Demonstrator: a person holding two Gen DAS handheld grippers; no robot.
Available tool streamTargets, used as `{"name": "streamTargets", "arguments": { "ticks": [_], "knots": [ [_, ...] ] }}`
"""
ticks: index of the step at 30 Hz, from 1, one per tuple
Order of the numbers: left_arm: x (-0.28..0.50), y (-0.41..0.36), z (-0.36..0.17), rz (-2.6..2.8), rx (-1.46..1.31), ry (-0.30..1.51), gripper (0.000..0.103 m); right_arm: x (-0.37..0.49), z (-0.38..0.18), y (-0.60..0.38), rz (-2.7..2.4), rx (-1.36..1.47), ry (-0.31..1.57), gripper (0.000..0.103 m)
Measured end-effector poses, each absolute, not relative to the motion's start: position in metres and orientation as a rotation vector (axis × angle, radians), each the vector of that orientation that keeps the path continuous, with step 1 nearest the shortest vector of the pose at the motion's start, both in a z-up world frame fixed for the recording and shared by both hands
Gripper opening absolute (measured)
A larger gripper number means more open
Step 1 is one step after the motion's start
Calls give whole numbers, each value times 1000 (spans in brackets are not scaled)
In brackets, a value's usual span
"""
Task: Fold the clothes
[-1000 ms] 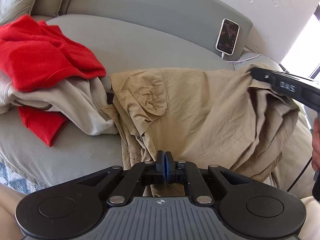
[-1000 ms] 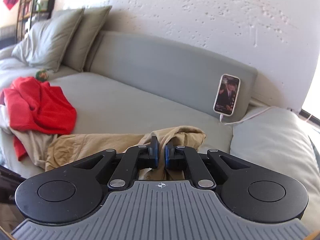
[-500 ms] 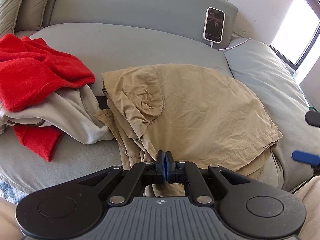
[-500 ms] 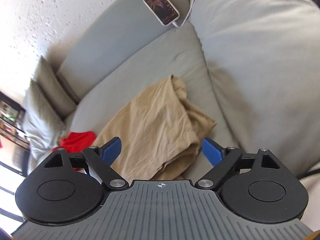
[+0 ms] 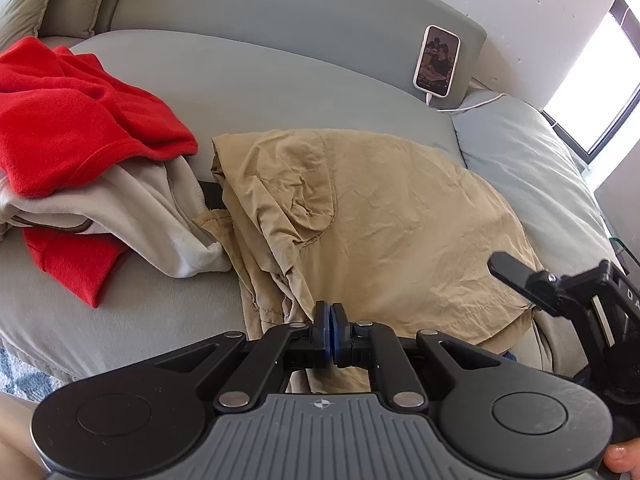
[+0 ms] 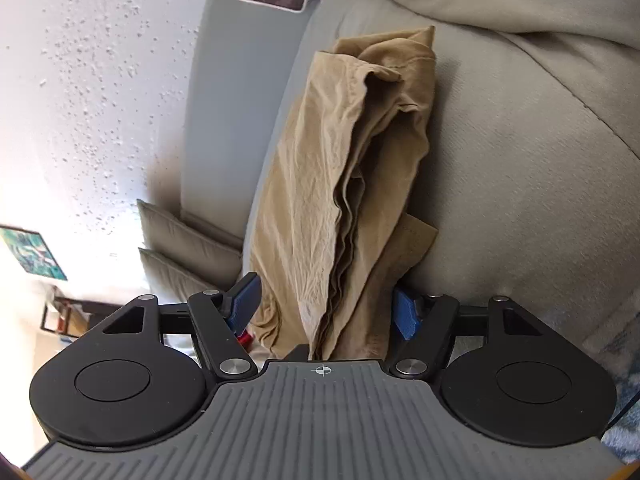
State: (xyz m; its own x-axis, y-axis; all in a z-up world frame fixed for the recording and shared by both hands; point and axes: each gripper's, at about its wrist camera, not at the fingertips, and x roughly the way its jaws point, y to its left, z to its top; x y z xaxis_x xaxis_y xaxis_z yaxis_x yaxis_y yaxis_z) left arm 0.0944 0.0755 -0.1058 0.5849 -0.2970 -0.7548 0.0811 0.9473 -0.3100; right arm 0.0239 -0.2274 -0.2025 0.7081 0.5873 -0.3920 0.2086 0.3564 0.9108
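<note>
My left gripper [image 5: 330,330] stays pinched on the folded tan cotton trousers [image 5: 400,224]; my right gripper [image 6: 326,308] is closing around their edge, pads not yet touching.

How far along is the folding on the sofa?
Done: the khaki garment lies folded over into a stacked slab on the sofa cushion. In hand: left tongs are shut at its near edge; right tongs are closing, with its folded end between the pads, not yet pressed. Left: the red garment and light grey one lie crumpled, unfolded.
</note>
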Motion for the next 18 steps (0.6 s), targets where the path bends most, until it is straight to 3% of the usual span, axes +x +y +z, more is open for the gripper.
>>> {"name": "streamTargets", "arguments": {
  "ticks": [5, 7, 9, 16, 18],
  "knots": [
    [90, 77, -93, -218, -235, 898, 9, 44, -179, -191, 232, 897, 739, 69],
    [80, 76, -72, -241, -162, 803, 12, 50, -175, -187, 234, 788, 767, 22],
    [74, 78, -51, -248, -99, 702, 38, 54, -175, -192, 257, 760, 798, 13],
    [107, 106, -32, -282, -208, 669, 56, 47, -137, -255, 299, 703, 851, 9],
    [121, 97, -42, -321, -210, 707, 68, 51, -139, -285, 274, 726, 929, 10]
  ]
}}
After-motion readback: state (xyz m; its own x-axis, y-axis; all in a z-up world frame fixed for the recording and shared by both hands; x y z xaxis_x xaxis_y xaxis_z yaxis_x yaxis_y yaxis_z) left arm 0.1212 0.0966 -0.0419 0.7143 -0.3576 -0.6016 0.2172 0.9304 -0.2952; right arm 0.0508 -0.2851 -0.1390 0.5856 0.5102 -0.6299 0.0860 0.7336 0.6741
